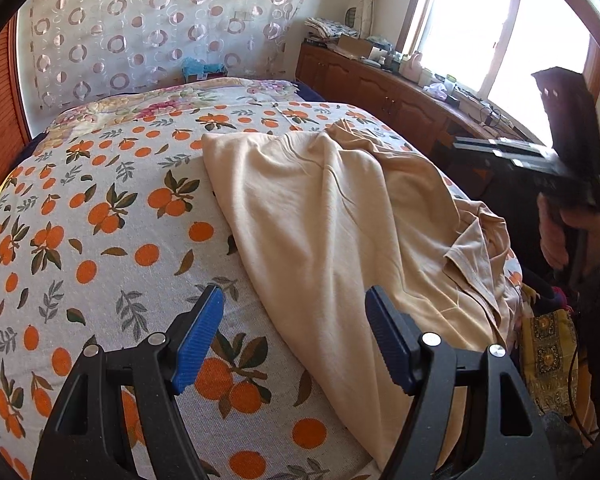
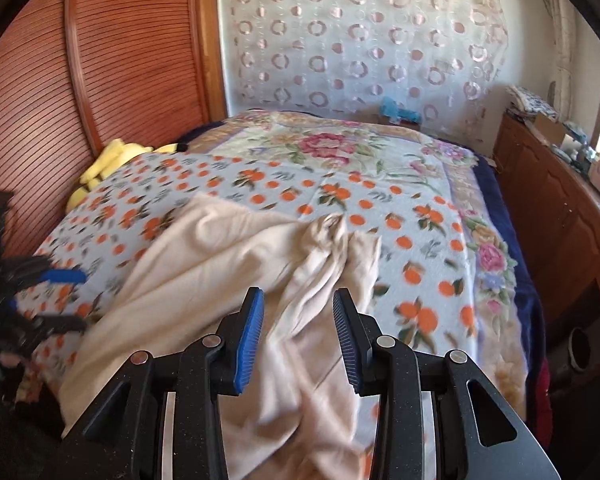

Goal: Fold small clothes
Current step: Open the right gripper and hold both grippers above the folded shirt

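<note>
Beneath our two parted, empty grippers, left (image 1: 294, 338) and right (image 2: 298, 334), we are hovering over a rumpled beige cotton garment (image 1: 340, 216) on the orange-print bedspread (image 1: 100, 220).

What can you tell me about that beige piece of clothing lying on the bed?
The beige garment looks like a soft knit top, plain, pale and unprinted. It lies rumpled and unfolded on the orange-print bedspread, with long creases running through it and a hemmed, stitched edge bunched up on one side. Part of it hangs over the near edge of the bed. Neither claw grips it: the left claw hovers open at its edge, the right claw open above it.
</note>
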{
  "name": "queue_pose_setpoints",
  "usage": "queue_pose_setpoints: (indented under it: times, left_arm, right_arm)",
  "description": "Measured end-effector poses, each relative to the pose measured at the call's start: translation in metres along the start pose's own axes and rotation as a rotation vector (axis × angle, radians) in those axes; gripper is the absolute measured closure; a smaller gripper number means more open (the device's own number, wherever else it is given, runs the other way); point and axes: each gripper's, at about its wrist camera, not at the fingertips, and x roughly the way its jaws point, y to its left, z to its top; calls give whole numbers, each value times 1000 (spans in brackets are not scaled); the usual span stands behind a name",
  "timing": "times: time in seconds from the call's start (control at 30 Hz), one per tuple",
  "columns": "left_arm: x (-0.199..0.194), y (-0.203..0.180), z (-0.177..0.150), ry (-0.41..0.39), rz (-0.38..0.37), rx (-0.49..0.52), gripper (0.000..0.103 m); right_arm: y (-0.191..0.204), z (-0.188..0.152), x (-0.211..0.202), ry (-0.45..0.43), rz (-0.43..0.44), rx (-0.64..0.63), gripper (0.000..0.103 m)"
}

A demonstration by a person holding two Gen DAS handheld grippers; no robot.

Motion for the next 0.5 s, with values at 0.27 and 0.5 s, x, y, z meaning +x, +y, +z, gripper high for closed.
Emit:
queue_pose_setpoints:
  times: [0.27, 0.5]
  left_arm:
    - [-4, -7, -14, 8, -7, 9, 29]
    - [1, -11, -25, 35, -15, 12, 29]
  right_arm:
    - [31, -53, -11, 64, 71, -22, 65]
    - [54, -66, 4, 122, 55, -110, 57]
